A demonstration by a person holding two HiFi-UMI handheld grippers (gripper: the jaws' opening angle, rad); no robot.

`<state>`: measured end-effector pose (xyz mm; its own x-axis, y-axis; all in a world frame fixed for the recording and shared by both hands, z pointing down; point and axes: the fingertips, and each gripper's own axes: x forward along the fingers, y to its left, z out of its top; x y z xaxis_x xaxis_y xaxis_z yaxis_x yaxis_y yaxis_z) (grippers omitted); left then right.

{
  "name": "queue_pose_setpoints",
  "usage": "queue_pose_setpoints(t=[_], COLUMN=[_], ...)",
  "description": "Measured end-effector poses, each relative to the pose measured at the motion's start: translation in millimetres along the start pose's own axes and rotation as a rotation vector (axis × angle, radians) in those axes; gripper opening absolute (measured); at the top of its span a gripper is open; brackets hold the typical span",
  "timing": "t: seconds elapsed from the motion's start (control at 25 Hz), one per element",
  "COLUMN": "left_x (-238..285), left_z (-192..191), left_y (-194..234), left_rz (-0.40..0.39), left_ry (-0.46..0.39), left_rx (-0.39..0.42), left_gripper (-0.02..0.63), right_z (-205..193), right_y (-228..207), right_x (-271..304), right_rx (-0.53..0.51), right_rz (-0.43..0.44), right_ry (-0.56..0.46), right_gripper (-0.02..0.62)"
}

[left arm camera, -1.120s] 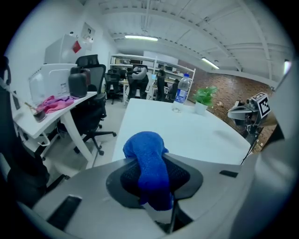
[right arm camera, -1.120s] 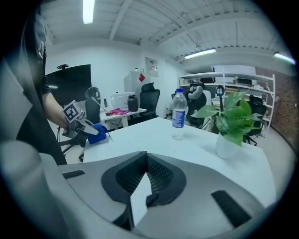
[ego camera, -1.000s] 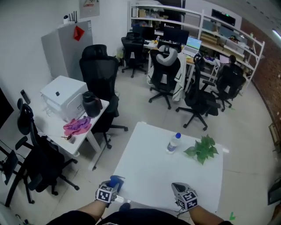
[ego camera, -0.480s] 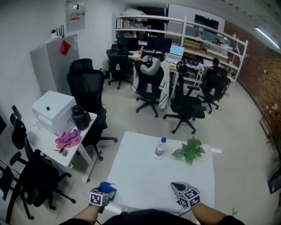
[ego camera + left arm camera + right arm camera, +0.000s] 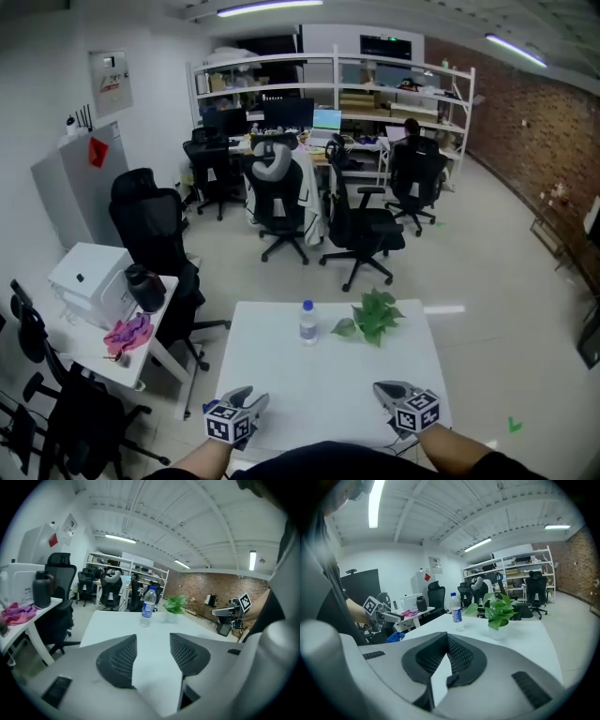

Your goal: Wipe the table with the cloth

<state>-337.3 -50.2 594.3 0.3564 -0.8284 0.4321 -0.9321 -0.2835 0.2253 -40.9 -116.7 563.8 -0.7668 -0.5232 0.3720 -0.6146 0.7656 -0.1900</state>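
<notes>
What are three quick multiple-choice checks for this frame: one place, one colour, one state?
1. In the head view, the bottle on the white table stands:
A) right of the plant
B) left of the plant
C) alone at the near edge

2. The cloth just below the left gripper, as the right gripper view shows it, is:
A) yellow
B) green
C) blue

3. The left gripper's jaws are:
A) clamped on the bottle
B) apart, with nothing between them
C) clamped on the cloth

Key:
1 B: the bottle sits nearer the picture's left than the plant.
2 C: the bunched fabric shows plain blue.
3 B: only bare table shows between the jaws, which are closing.
</notes>
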Motion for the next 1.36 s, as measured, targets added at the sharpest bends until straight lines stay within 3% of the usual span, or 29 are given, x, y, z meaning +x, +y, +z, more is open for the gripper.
queue_pose_setpoints(t=[0.16,0.24,0.4,0.72,1.36], left_x=[37.7,53.3,68.1,71.9,59.9], left_z=[13.1,12.7,16.8,17.3,10.7], left_y=[-57.6,-81.6,-99.5,-105.9,-115.9], left_rz=[-0.127,-0.196,-0.281,-0.306,-0.33], left_ry=[-0.025,-0.028,-0.053,-0.024,-0.004], left_rx=[0.047,0.05,-0.015,0.033,0.019], left_gripper=[0.029,0.0,0.0,0.0,0.0], right_z=[-2.6,-2.3,-1.0,0.8,-8.9], right_y=[1.8,-1.7,-6.7,-4.0,1.5], right_x=[4.5,8.6,14.9,14.2,1.6], right_rx=[0.021,0.035,0.038,0.006,0.002], right_rz=[0.011,0.002,-0.015,-0.013,-0.002], right_ry=[0.001,0.002,0.015,0.036,0.057], right_gripper=[0.015,0.014,0.012,0.012,0.012])
